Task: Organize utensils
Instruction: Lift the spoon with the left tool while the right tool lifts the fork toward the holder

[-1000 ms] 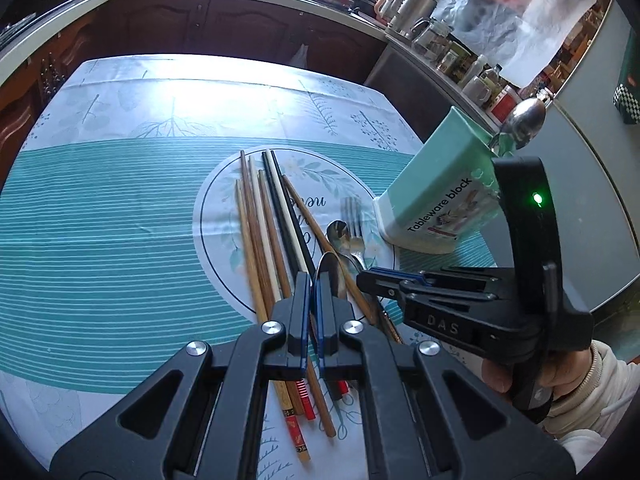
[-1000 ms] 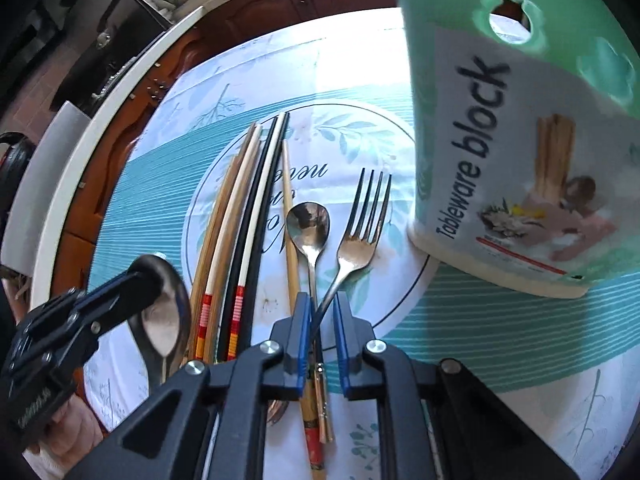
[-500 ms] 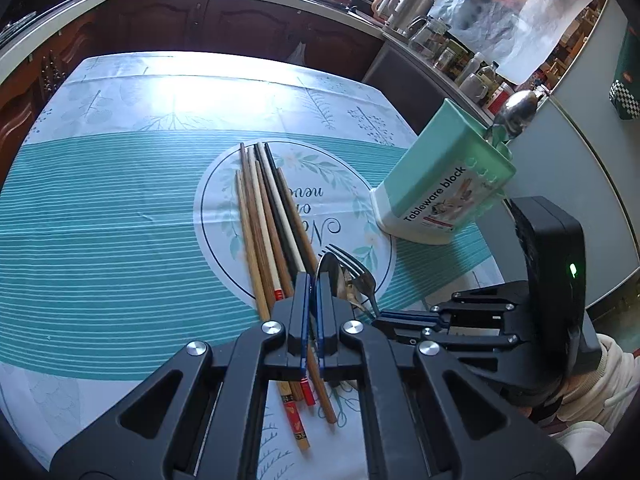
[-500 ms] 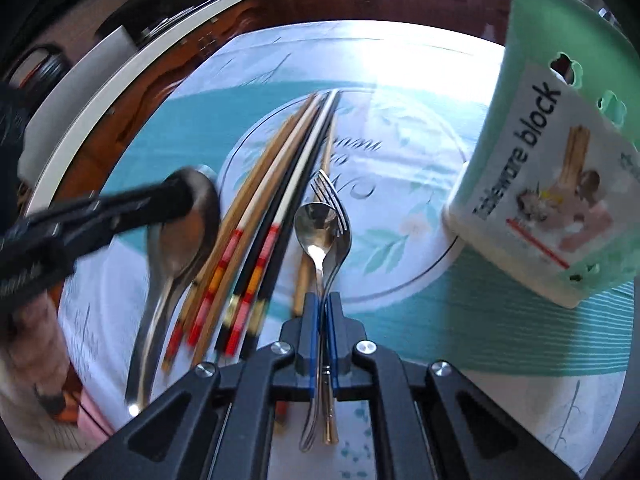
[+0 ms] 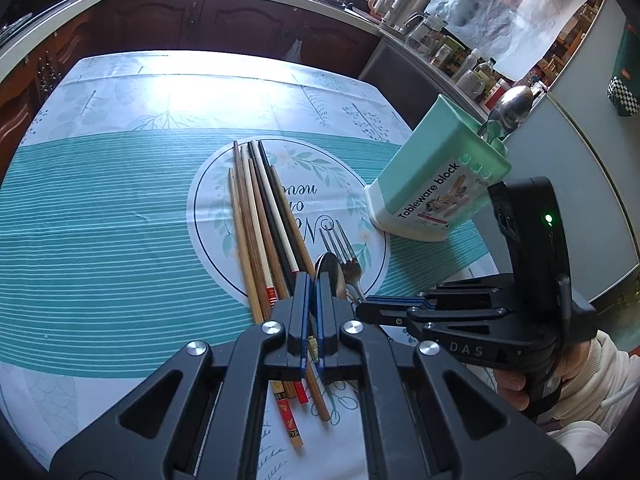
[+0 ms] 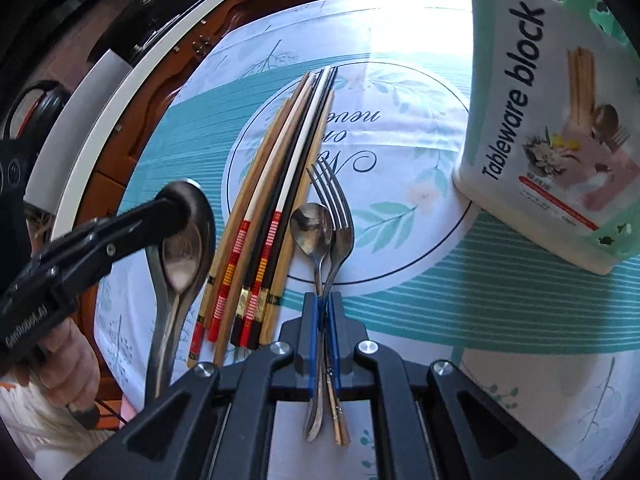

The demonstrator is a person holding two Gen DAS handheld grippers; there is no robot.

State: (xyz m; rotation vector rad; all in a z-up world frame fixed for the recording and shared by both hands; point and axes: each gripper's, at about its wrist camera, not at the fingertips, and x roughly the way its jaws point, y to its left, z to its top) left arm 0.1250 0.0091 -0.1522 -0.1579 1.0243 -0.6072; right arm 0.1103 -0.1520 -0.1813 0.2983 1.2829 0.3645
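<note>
While the left gripper [image 6: 176, 210] pinches the polished bowl of a large steel spoon [image 6: 182, 256] clear of the cloth, the right gripper [image 6: 325, 300] is clamped on two slim handles at once: a small shiny teaspoon [image 6: 312, 226] and a four-tined fork [image 6: 338, 216]. Lacquered and bare wooden chopsticks [image 6: 276, 200] lie bundled beside them on the striped teal tablecloth [image 5: 100, 240]. Nearby stands a mint plastic holder [image 5: 436, 184] labelled "Tableware block", another spoon [image 5: 510, 110] poking out.
</note>
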